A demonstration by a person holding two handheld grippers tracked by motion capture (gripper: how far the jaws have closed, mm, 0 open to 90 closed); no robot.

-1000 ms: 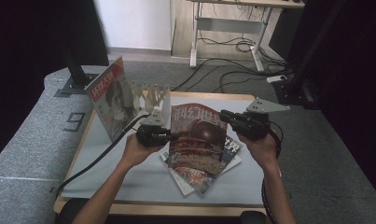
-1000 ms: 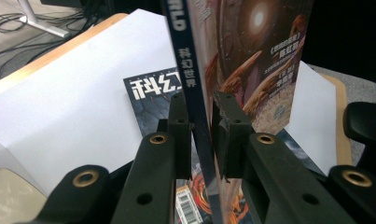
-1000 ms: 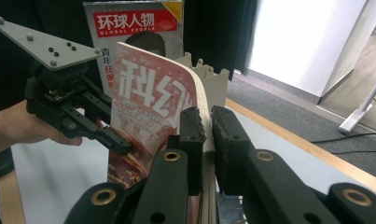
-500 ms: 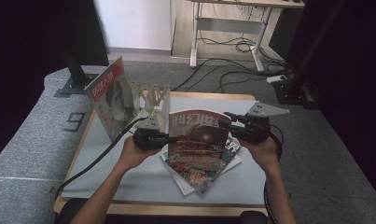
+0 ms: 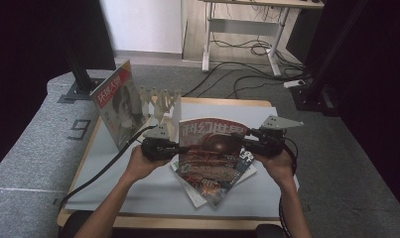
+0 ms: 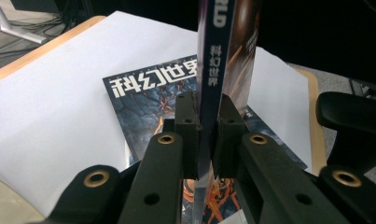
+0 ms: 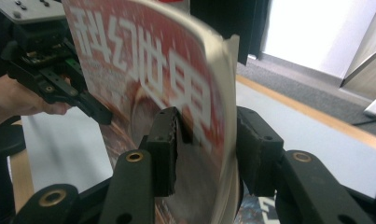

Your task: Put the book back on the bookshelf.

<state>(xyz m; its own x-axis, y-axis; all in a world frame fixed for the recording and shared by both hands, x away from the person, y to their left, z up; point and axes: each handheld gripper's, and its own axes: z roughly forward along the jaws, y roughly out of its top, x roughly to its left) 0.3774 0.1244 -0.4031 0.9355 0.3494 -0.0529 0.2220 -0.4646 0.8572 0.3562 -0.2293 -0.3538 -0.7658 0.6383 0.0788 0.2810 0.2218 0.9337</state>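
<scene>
Here the red magazine [image 5: 210, 148] hangs lifted above the middle of the table [image 5: 138, 218], tilted up over a small pile of other magazines [image 5: 247, 161]. The left gripper [image 5: 175, 148] has its jaws clamped flat on the spine edge at nine o'clock, which the left gripper view shows plainly. The right gripper [image 5: 244, 145] is at the three o'clock edge; in the right gripper view its jaws straddle the fore-edge with a gap on the outer side, so they are parted rather than pinching.

The magazine looks light and floppy, with a glossy, likely slippery cover; its free edge bows where it is unsupported. The spine is the stiffest place to grip, and a second hold on the opposite edge should stop it sagging or fanning open.

Compared with a second ago, both grippers have moved inward to the magazine's two edges, and it has risen steeper. At eleven o'clock another magazine [image 5: 119, 106] stands in the white rack [image 5: 160, 99].
</scene>
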